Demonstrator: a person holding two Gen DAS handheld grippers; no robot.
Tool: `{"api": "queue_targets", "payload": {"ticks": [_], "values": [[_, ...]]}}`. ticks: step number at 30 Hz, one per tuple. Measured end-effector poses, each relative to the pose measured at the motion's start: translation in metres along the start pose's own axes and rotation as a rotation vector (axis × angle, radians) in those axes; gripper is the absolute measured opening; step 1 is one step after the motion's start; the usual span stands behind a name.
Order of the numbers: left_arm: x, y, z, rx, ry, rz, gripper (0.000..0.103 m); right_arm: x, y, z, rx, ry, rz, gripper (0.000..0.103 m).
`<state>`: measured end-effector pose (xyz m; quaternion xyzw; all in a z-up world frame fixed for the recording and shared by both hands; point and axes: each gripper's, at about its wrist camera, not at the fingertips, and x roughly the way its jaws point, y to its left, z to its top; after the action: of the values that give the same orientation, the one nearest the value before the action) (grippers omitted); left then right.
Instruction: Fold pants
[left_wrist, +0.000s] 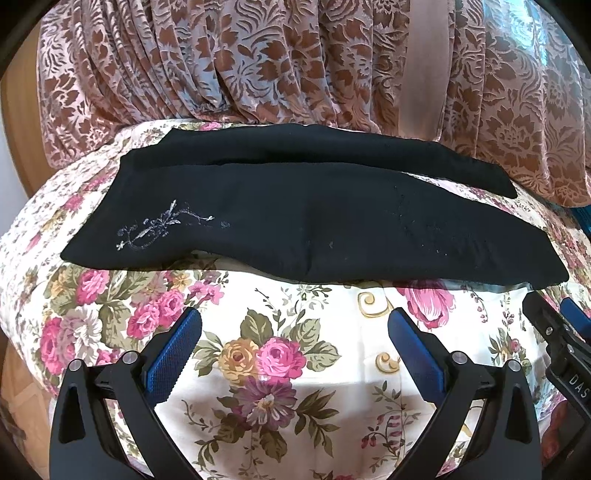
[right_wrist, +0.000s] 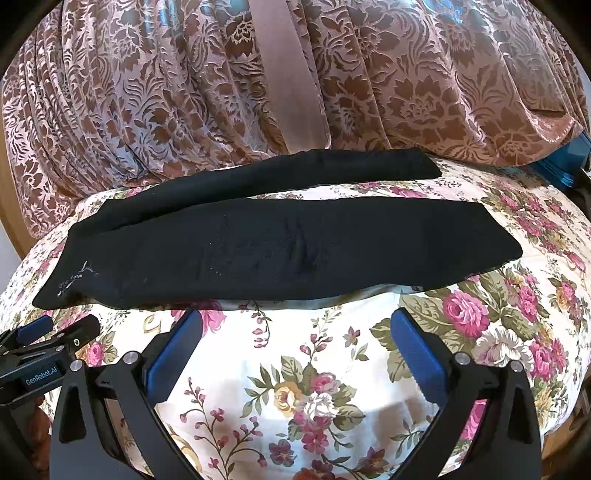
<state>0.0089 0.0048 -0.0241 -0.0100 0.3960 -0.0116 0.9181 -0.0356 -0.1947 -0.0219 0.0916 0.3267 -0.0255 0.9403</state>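
Black pants (right_wrist: 273, 251) flat across the floral bedspread (right_wrist: 332, 376), beyond the wide-apart, empty right claw (right_wrist: 295, 332).

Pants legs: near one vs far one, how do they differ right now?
The near leg looks wider and lies fully exposed; the far leg shows only as a narrower strip, partly overlapped by the near one at the left. The near leg carries pale embroidery by its left end; none shows on the far leg. Both are black and lie flat on the floral bedspread.
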Motion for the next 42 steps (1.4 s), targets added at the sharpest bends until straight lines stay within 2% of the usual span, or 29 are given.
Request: {"api": "queue_targets", "payload": {"ticks": [8,12,14,17,20,21,24,30,34,37,39,40,42], "values": [[0.008,0.008,0.0,-0.047,0.031,-0.042,0.1,0.002,-0.004,-0.001,0.006,0.011,0.002,0.101],[0.009,0.014,0.001,-0.062,0.017,-0.073,0.1,0.004,-0.009,0.002,0.023,0.009,0.008,0.101],[0.008,0.022,0.001,-0.082,-0.007,-0.127,0.1,0.003,-0.014,0.003,0.03,-0.006,0.019,0.101],[0.008,0.041,-0.001,-0.167,-0.041,-0.272,0.1,0.003,-0.022,0.007,0.032,-0.04,0.101,0.101],[0.014,0.062,-0.001,-0.296,-0.042,-0.382,0.1,0.007,-0.037,0.01,0.072,0.005,0.134,0.101],[0.018,0.069,-0.002,-0.338,-0.032,-0.392,0.1,0.009,-0.041,0.011,0.091,0.018,0.144,0.101],[0.024,0.089,-0.004,-0.44,-0.012,-0.387,0.1,0.014,-0.066,0.013,0.207,0.051,0.166,0.101],[0.022,0.125,0.001,-0.513,-0.071,-0.25,0.1,0.023,-0.145,0.009,0.559,0.075,0.211,0.101],[0.026,0.154,0.004,-0.606,-0.101,-0.271,0.1,0.029,-0.196,0.0,0.772,0.073,0.243,0.1],[0.032,0.176,0.002,-0.673,-0.092,-0.267,0.1,0.031,-0.222,0.002,0.854,0.053,0.271,0.092],[0.038,0.189,0.0,-0.72,-0.098,-0.262,0.1,0.035,-0.232,0.005,0.876,0.039,0.28,0.08],[0.04,0.196,0.0,-0.742,-0.1,-0.269,0.1,0.038,-0.237,0.006,0.888,0.041,0.281,0.078],[0.042,0.2,0.003,-0.75,-0.117,-0.28,0.1,0.048,-0.249,0.004,0.94,0.051,0.296,0.069]]}}
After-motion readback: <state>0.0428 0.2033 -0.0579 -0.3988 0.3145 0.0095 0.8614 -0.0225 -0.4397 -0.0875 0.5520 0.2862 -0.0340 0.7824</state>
